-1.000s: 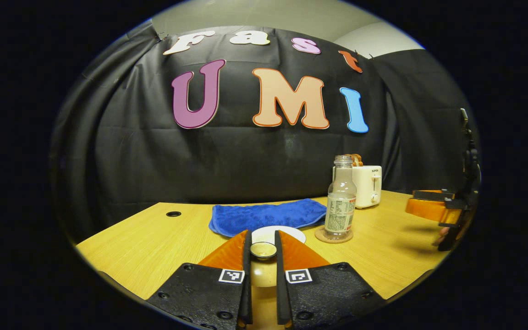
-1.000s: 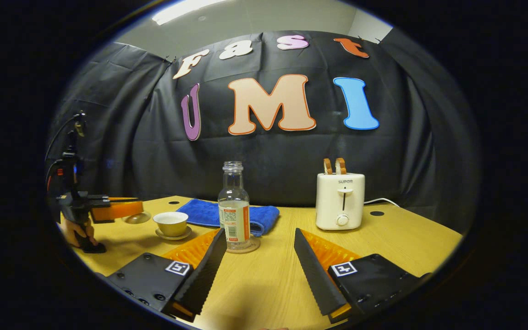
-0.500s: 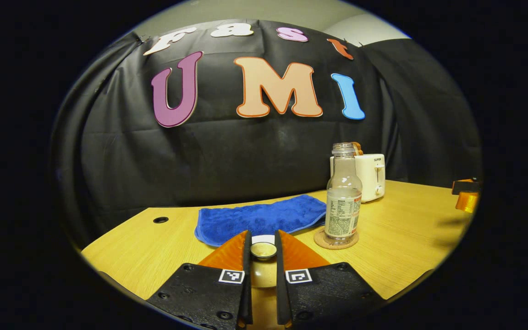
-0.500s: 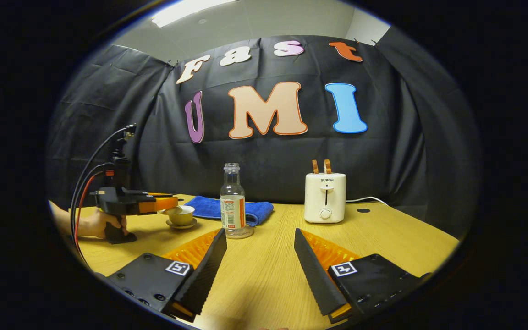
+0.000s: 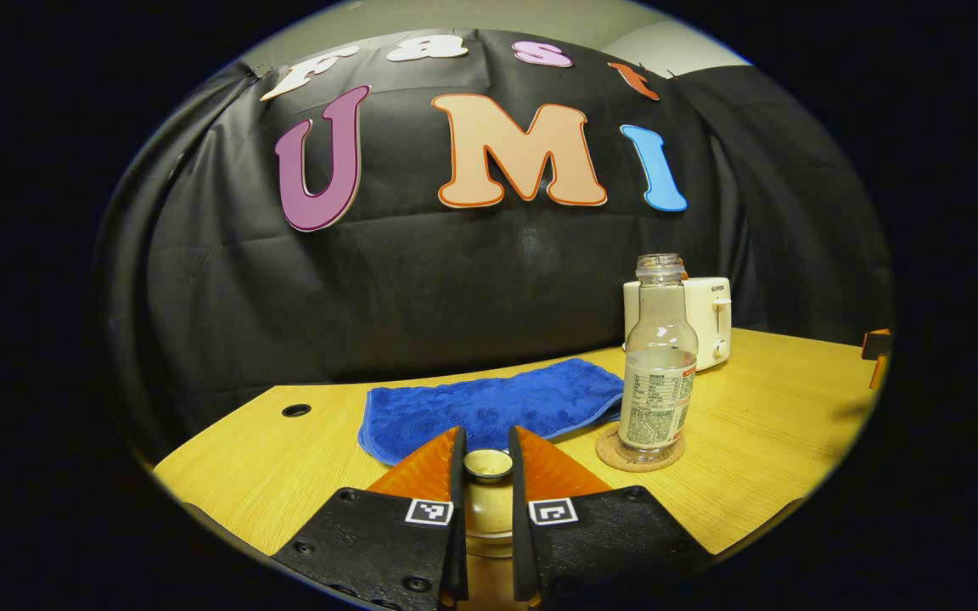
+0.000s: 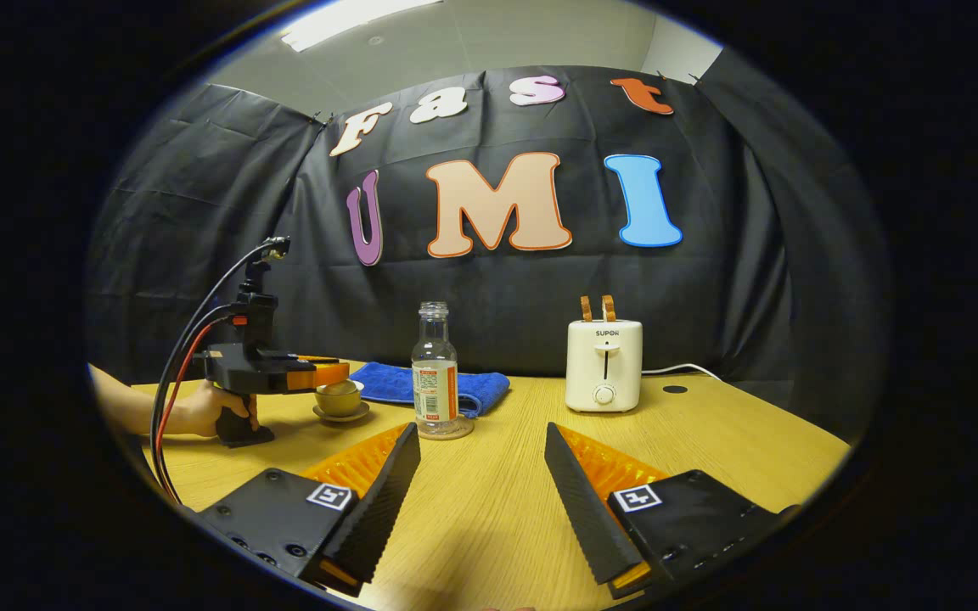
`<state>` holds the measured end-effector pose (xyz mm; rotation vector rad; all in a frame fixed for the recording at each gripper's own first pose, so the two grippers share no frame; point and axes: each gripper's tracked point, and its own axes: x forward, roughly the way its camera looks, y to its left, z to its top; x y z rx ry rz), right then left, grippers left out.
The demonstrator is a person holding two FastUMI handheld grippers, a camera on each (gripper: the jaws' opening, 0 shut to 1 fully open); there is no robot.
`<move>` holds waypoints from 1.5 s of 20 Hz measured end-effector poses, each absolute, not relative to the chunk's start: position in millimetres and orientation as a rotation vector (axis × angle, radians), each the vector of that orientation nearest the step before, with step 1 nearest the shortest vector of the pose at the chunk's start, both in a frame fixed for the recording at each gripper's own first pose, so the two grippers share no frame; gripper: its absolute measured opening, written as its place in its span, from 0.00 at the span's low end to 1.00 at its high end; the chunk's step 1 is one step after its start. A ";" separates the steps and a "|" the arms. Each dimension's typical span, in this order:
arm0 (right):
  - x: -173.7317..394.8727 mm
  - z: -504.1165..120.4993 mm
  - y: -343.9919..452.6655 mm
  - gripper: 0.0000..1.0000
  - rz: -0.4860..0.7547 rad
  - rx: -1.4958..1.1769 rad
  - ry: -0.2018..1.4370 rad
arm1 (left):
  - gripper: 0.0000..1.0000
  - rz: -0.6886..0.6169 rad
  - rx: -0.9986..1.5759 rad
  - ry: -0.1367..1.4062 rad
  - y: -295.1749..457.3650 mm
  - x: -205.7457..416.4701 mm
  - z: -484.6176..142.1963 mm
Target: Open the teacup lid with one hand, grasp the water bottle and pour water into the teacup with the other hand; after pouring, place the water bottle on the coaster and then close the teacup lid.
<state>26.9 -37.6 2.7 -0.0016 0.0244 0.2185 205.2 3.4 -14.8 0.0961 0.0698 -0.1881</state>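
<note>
Between left gripper (image 5: 486, 454) fingers: teacup lid (image 5: 488, 463); right gripper (image 6: 479, 443) apart.

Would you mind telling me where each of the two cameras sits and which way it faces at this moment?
Left gripper view: rides the left gripper, looking along its fingers, which clamp the teacup lid's knob; blue towel, water bottle on its coaster ahead.
Right gripper view: rides the right gripper, low over the table, fingers spread; it faces the bottle, toaster and, at left, the hand holding the left gripper over the teacup.
Shared: bottle, coaster, towel, toaster, table.
</note>
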 end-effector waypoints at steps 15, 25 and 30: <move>25.6 1.0 -37.5 0.99 0.217 -0.001 0.025 | 0.27 -0.165 0.089 0.058 5.1 206.1 -12.1; 26.3 1.6 -39.0 0.93 0.210 -0.001 0.024 | 0.84 -0.101 -0.019 0.000 25.5 181.7 -2.6; 25.5 1.8 -44.2 0.99 0.179 -0.002 0.021 | 0.97 -0.078 -0.011 -0.003 27.8 127.5 -3.3</move>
